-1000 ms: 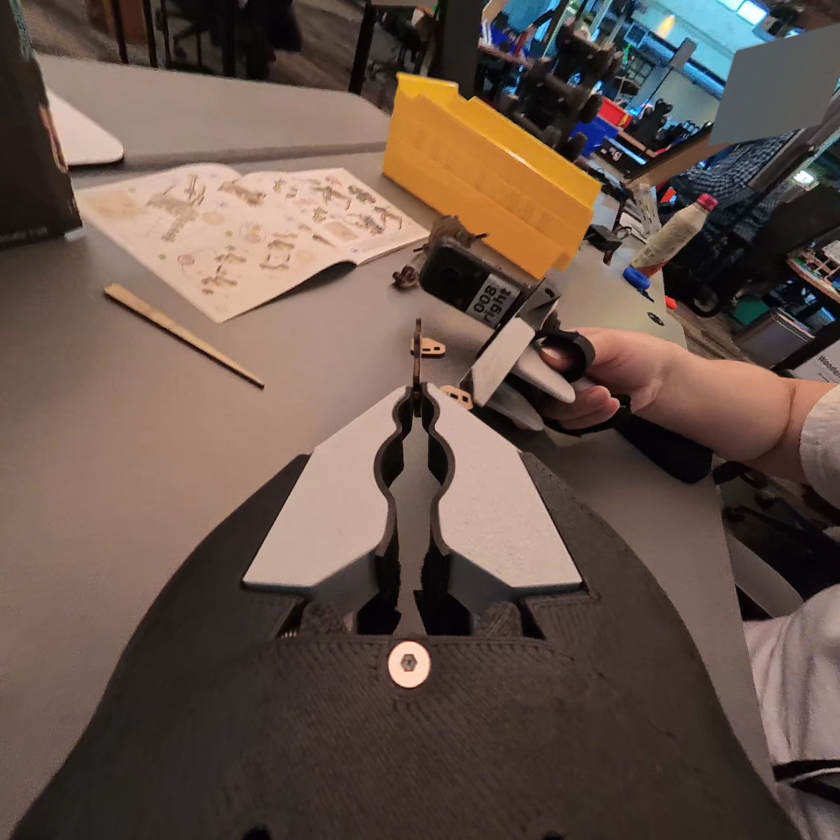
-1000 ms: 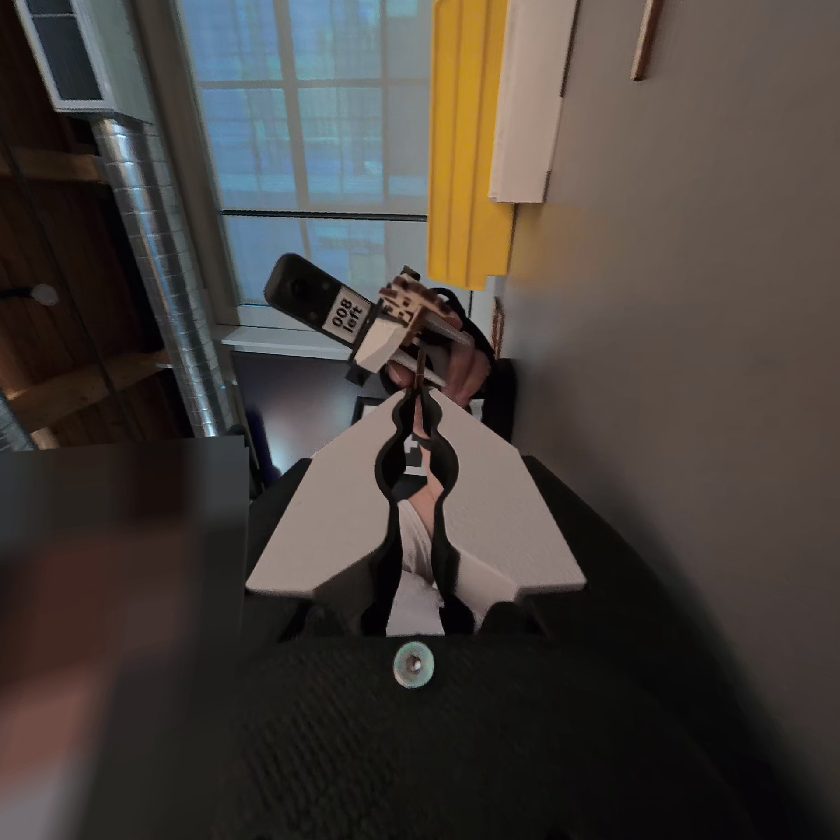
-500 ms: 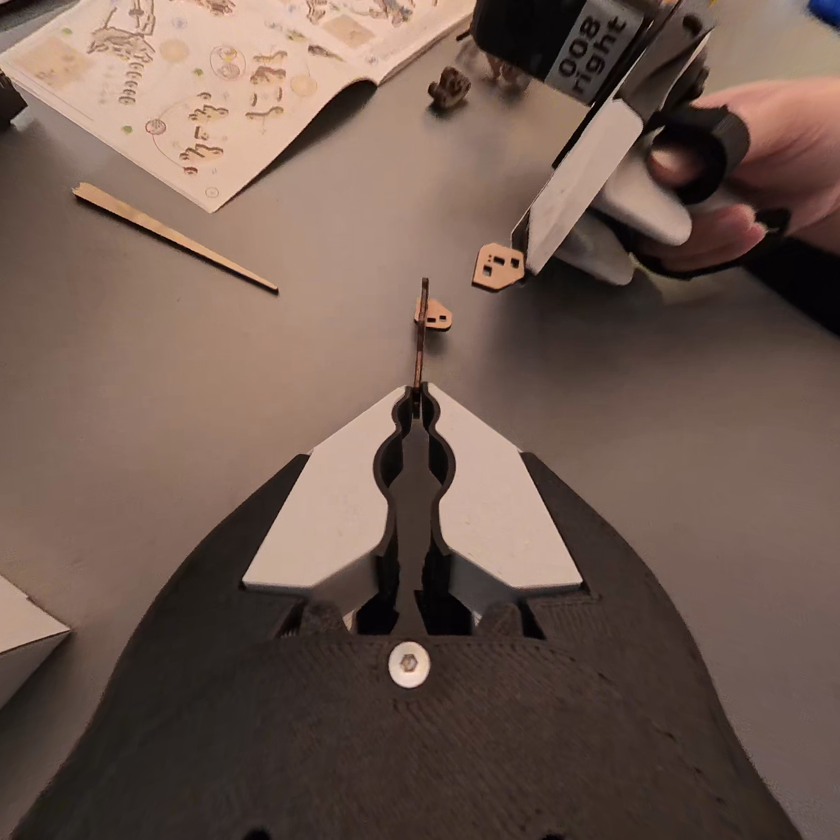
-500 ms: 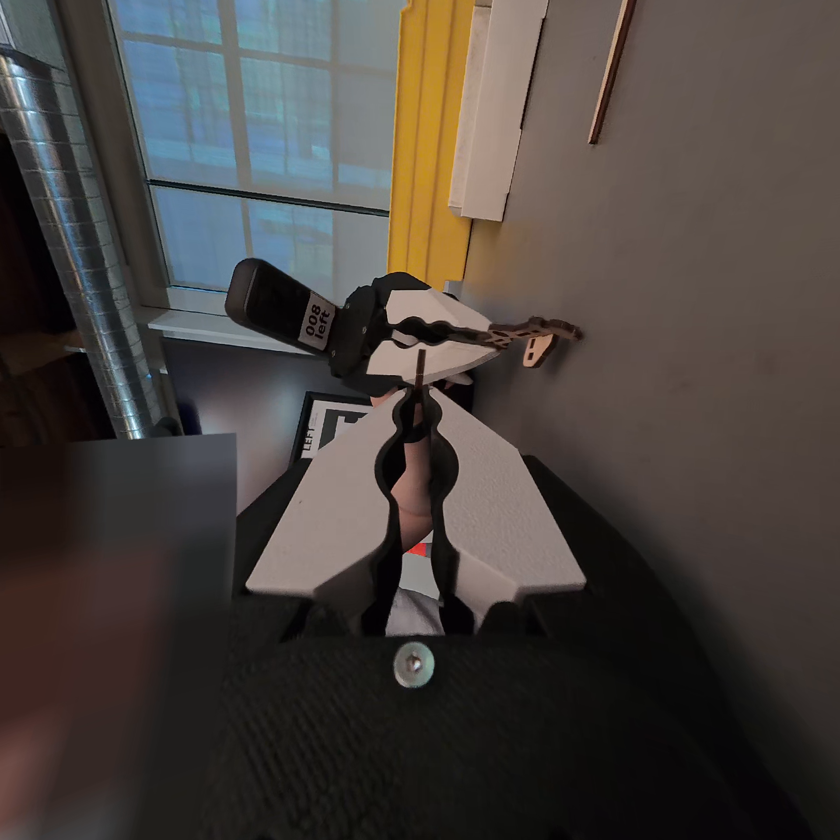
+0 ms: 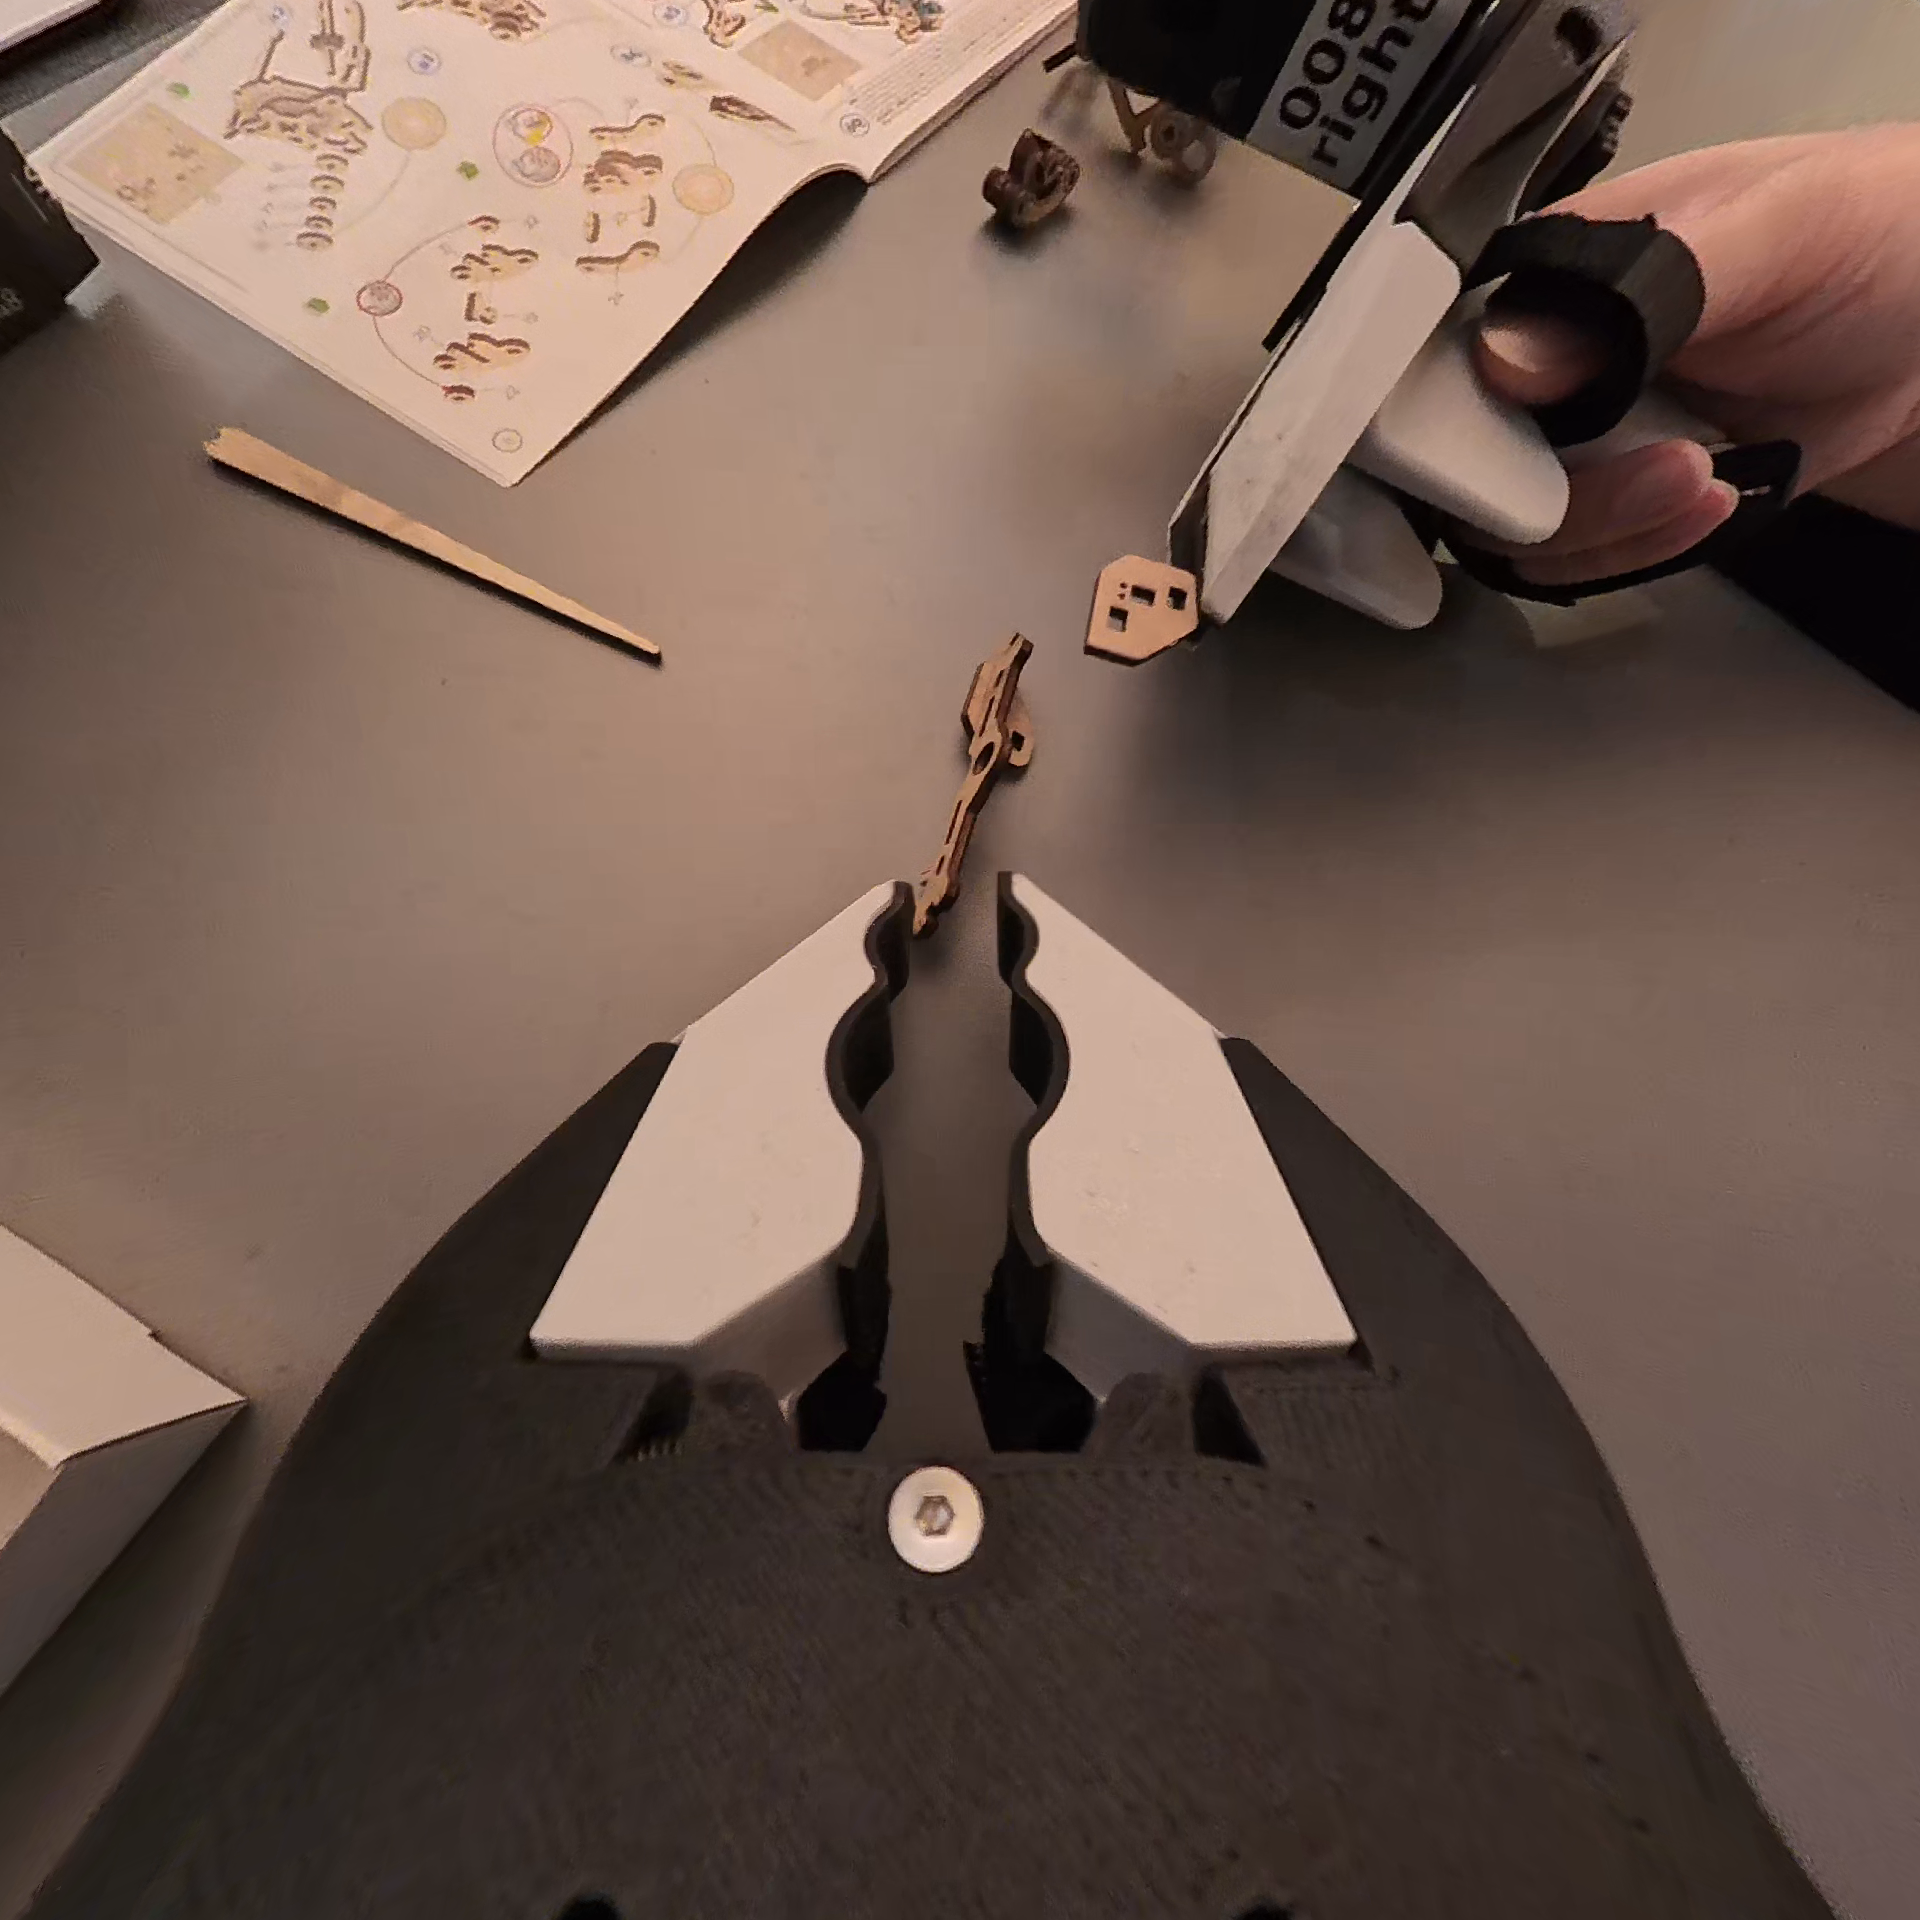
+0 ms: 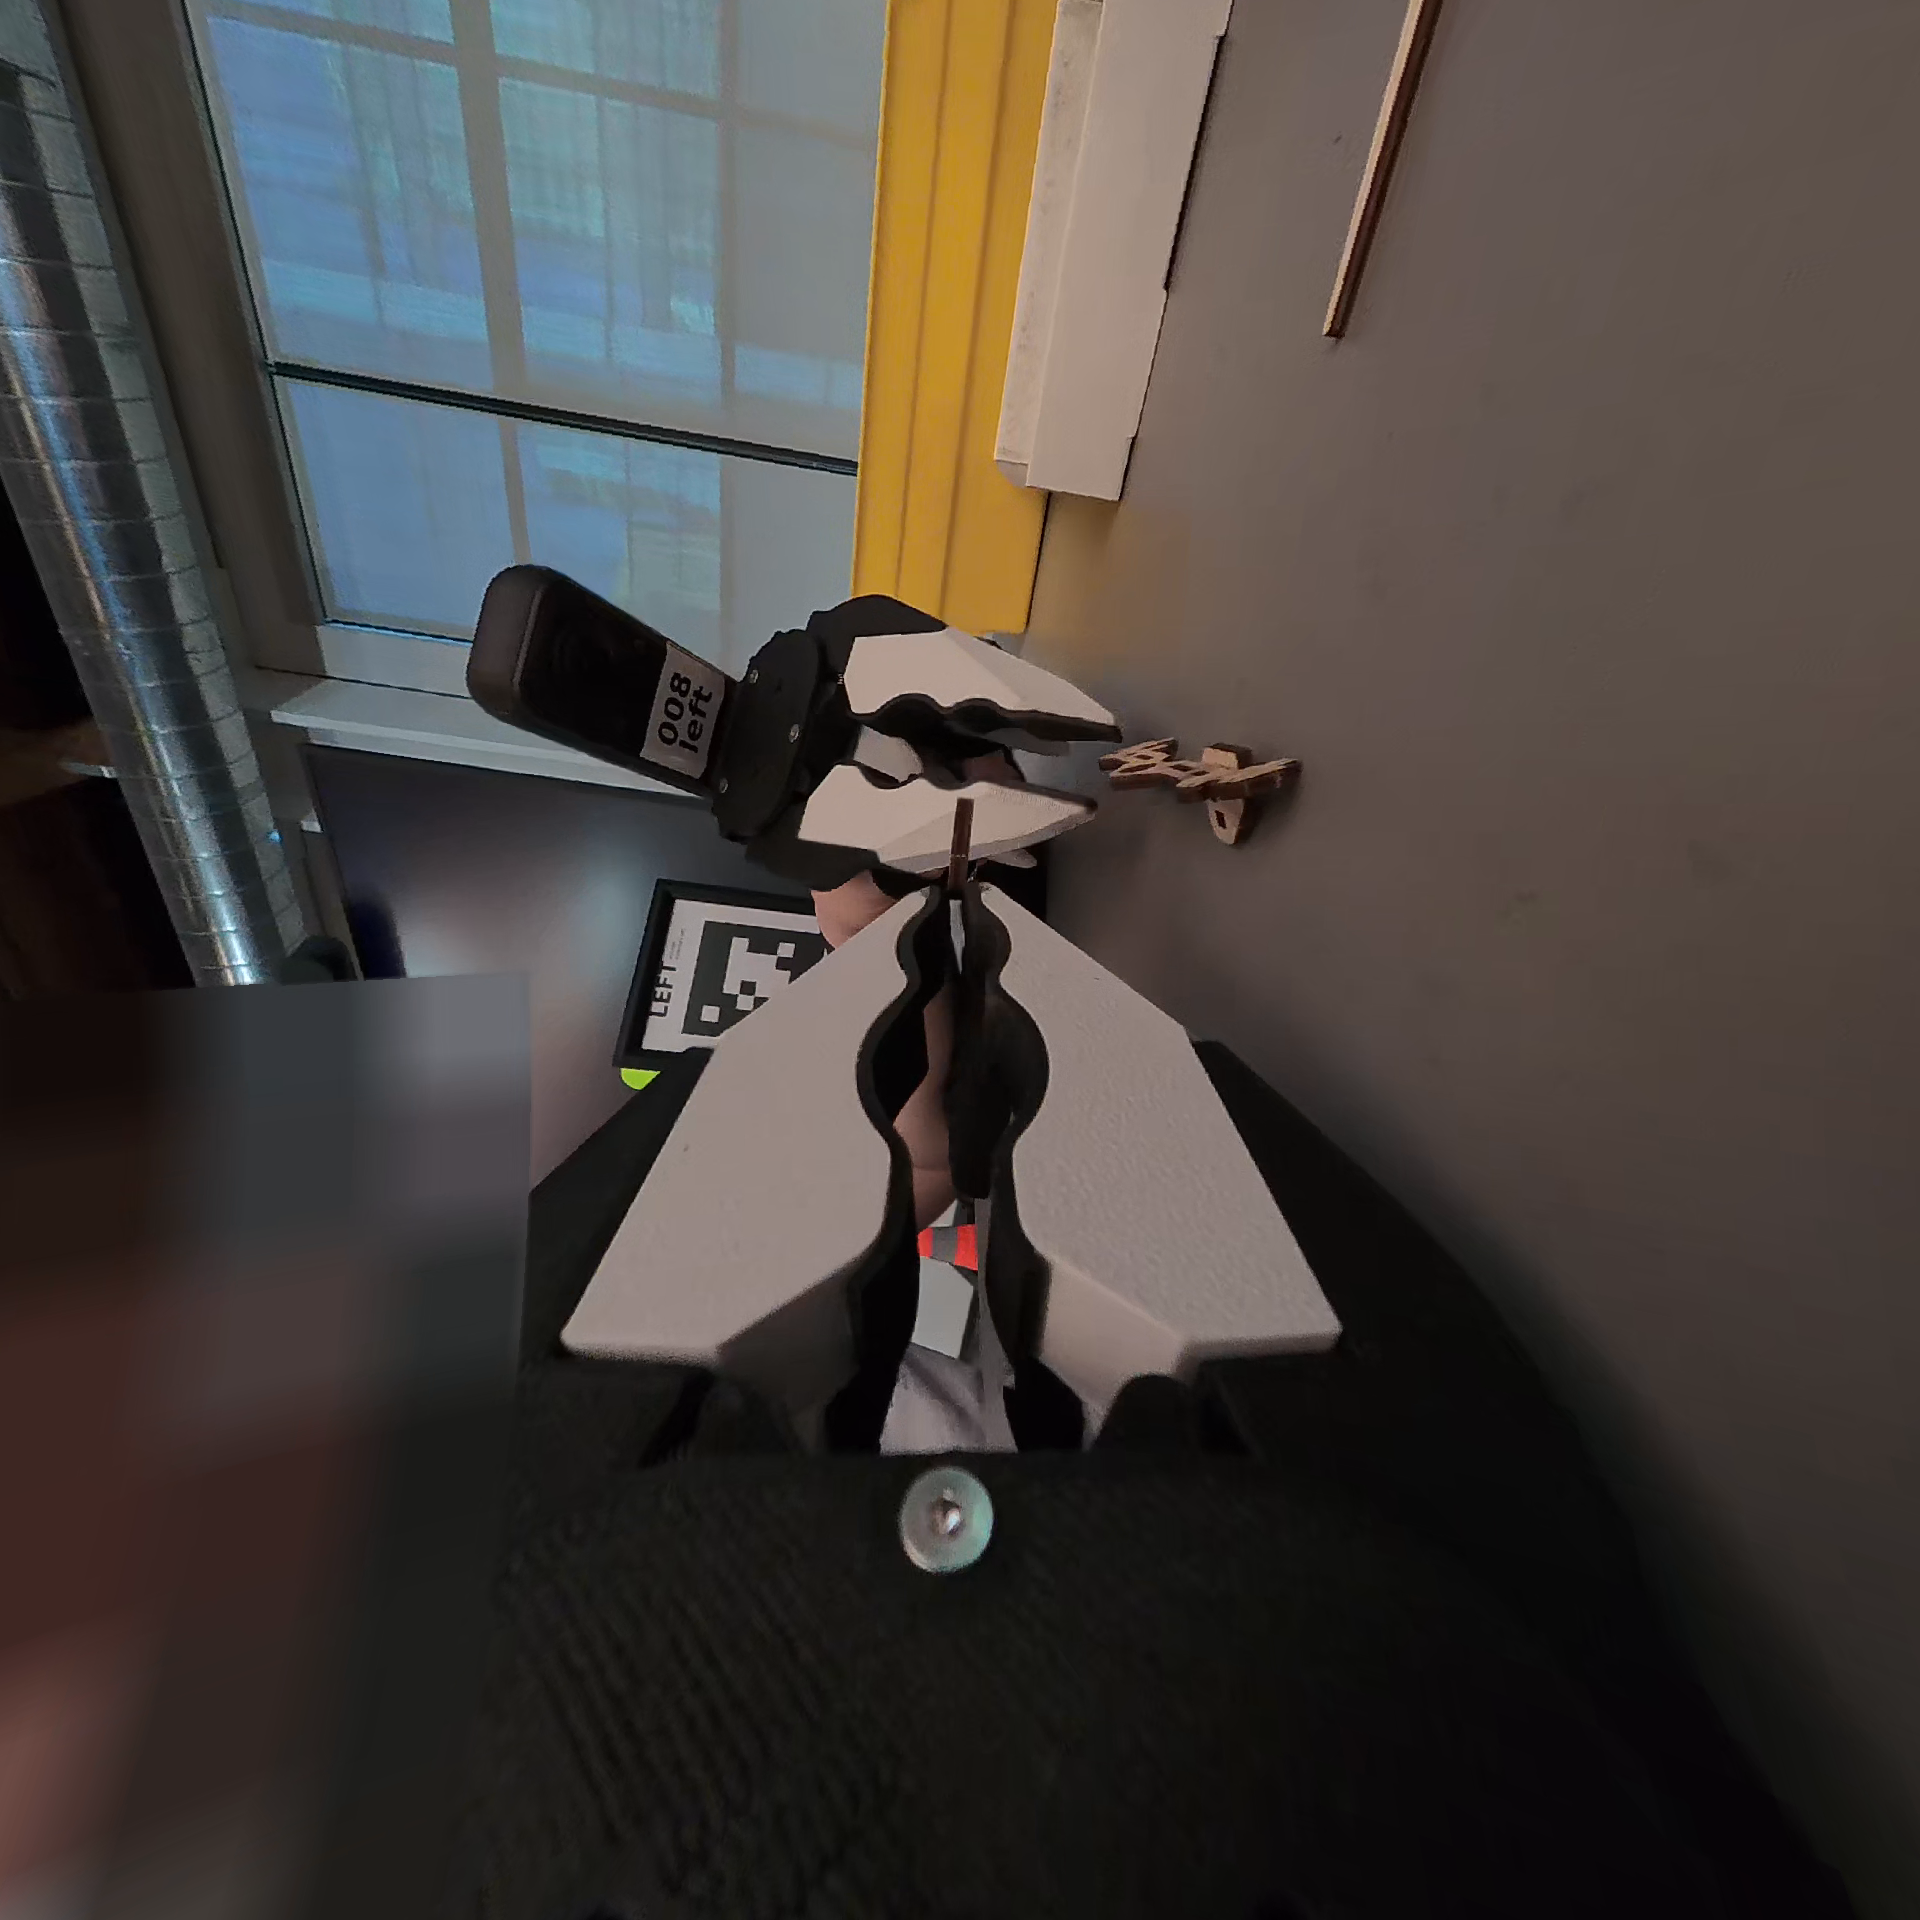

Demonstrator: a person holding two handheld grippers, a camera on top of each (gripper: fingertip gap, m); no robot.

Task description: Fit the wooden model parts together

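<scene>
A long notched wooden part (image 5: pixel 977 774) with a small tab fitted across it lies on the grey table (image 5: pixel 312 935). My left gripper (image 5: pixel 948 891) is open and empty, and the part's near end is right at its left fingertip. In the right wrist view the part (image 6: pixel 1205 774) rests on the table just past the open left gripper (image 6: pixel 1096 764). My right gripper (image 6: pixel 951 906) is shut on a small flat wooden plate (image 6: pixel 961 836), seen edge-on. In the left wrist view that plate (image 5: pixel 1141 621), with square holes, sticks out of the right gripper (image 5: pixel 1195 608), a little right of the long part.
An open instruction booklet (image 5: pixel 499 187), a thin wooden stick (image 5: pixel 416 540) and small assembled wooden pieces (image 5: pixel 1029 177) lie farther back. A white box (image 5: pixel 83 1382) is at the near left. A yellow bin (image 6: pixel 956 312) and another white box (image 6: pixel 1101 260) stand at the table's far end. The left gripper's tips are roughly 6 cm from the right gripper's.
My left gripper has opened and let go of the long wooden part, which now lies tilted on the table. The right gripper still holds its plate close by.
</scene>
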